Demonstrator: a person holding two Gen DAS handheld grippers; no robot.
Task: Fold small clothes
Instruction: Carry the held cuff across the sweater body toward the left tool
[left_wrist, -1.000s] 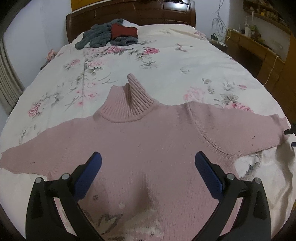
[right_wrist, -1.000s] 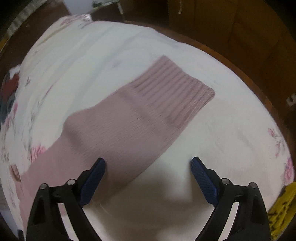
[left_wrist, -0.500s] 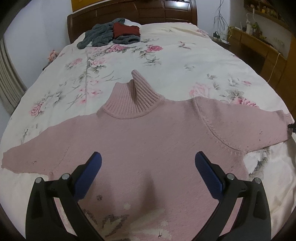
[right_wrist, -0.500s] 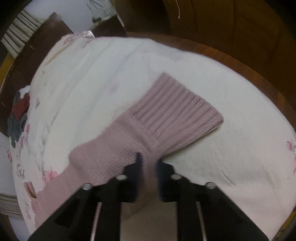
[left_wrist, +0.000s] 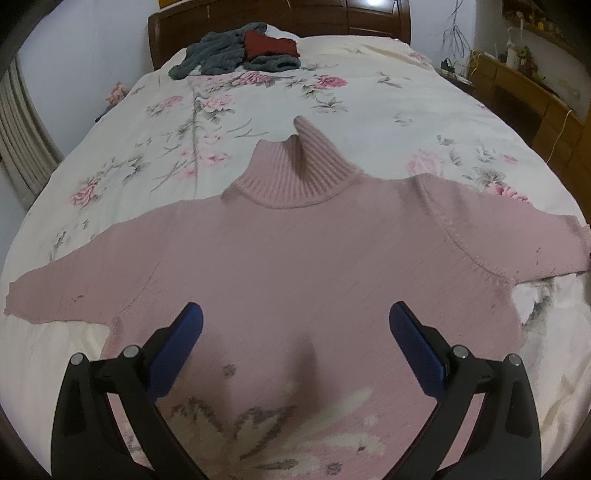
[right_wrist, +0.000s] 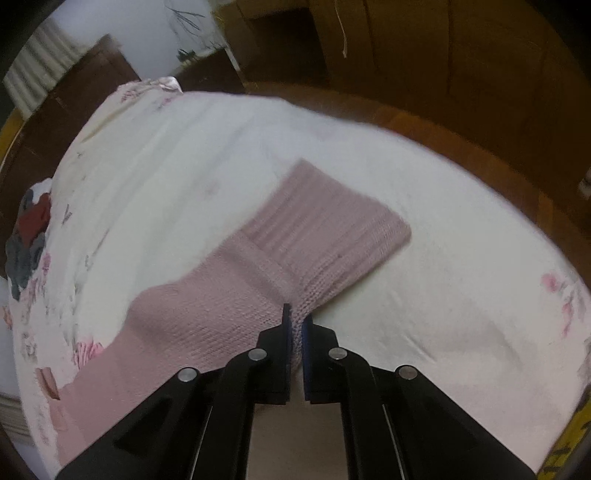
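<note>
A pink turtleneck sweater (left_wrist: 295, 258) lies flat on the bed, front down the middle, both sleeves spread out sideways. My left gripper (left_wrist: 295, 332) hangs open above its chest, blue pads wide apart and holding nothing. In the right wrist view, the sweater's sleeve (right_wrist: 229, 295) runs across the white bedspread to a ribbed cuff (right_wrist: 332, 225). My right gripper (right_wrist: 296, 325) is shut on the near edge of that sleeve just behind the cuff, with pink knit pinched between its pads.
The floral bedspread (left_wrist: 221, 110) covers the whole bed. A heap of grey and red clothes (left_wrist: 243, 51) lies near the wooden headboard (left_wrist: 332, 14). A wooden desk (left_wrist: 528, 92) stands to the right. The bed's edge and wooden floor (right_wrist: 424, 122) lie beyond the cuff.
My right gripper went from wide open to shut on the sleeve edge near the cuff. The left gripper drew back slightly, showing more of the sweater, and stayed open.
</note>
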